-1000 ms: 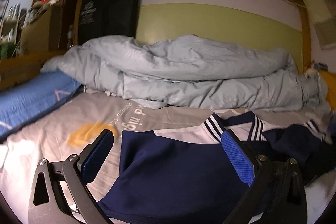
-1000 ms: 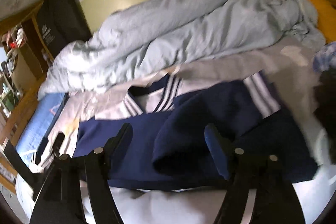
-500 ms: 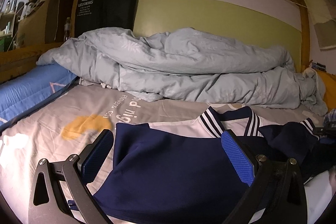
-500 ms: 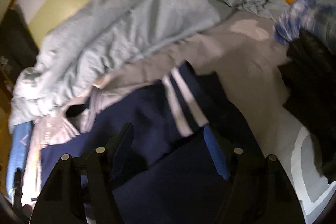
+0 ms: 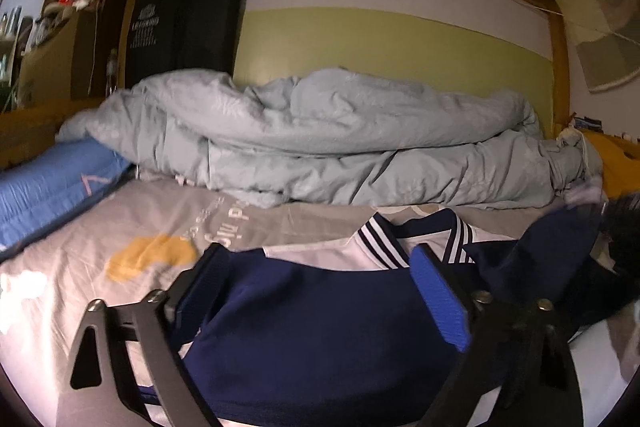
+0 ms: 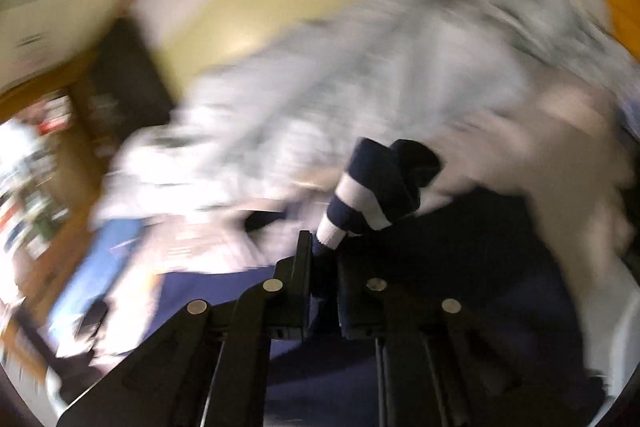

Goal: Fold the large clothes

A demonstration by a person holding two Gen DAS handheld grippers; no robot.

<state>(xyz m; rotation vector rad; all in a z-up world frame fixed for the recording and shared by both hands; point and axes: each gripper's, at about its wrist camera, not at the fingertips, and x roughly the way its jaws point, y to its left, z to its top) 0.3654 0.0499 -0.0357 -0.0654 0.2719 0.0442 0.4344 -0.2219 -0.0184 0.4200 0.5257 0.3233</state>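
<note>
A navy jacket (image 5: 320, 327) with white panels and a navy-and-white striped collar lies on the bed sheet (image 5: 132, 227). My left gripper (image 5: 320, 283) is open and hovers low over the jacket's body, touching nothing. In the right wrist view, which is blurred by motion, my right gripper (image 6: 324, 251) is shut on the jacket's striped sleeve cuff (image 6: 372, 195) and holds it lifted above the navy body (image 6: 480, 287). The lifted sleeve (image 5: 552, 247) also shows at the right of the left wrist view.
A crumpled pale grey duvet (image 5: 320, 139) fills the back of the bed along the green wall. A blue roll (image 5: 52, 183) lies at the left edge. An orange cushion (image 5: 620, 159) sits at the right. Dark clothes (image 5: 624, 239) lie at the far right.
My right gripper has shut on the striped sleeve cuff and swung it up and leftward. The left gripper has stayed open over the jacket, shifting only slightly.
</note>
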